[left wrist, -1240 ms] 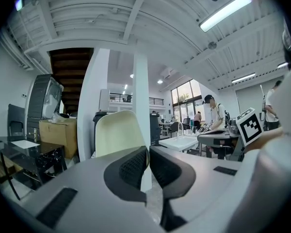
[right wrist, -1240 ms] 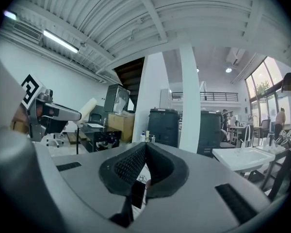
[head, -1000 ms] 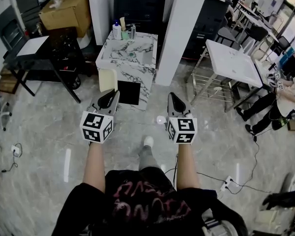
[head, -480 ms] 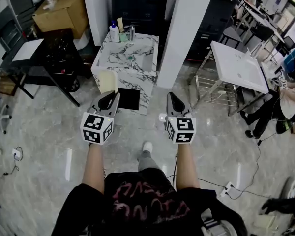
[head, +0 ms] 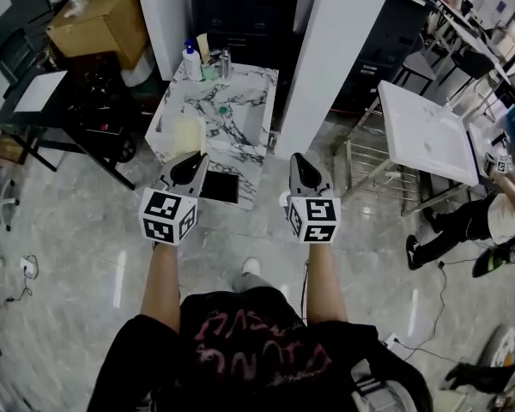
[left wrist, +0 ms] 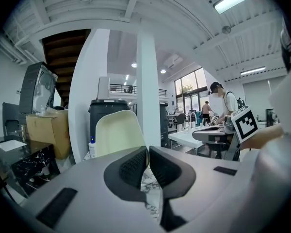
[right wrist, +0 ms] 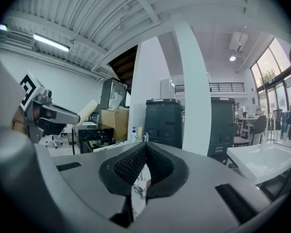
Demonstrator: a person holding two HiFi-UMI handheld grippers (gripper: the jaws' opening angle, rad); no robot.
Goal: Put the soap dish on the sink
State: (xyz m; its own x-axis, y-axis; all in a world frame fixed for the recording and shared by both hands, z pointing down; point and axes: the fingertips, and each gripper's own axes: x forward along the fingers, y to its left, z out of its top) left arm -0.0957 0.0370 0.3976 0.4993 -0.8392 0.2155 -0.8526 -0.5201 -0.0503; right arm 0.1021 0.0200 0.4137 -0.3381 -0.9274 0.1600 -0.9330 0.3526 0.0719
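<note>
A cream soap dish stands upright in my left gripper, which is shut on its lower edge. In the left gripper view the soap dish rises just behind the closed left gripper. The marble sink lies directly ahead, beyond the dish, with bottles at its back edge. My right gripper hovers level with the left one, shut with nothing in it. From the right gripper view, the right gripper points at the sink, and the soap dish shows at far left.
A white pillar stands right of the sink. A black table and a cardboard box are at the left. A white basin on a metal frame and a seated person are at the right.
The sink has drawn nearer in the head view as the person walked forward. Both grippers kept their pose, and the soap dish now overlaps the sink's front edge.
</note>
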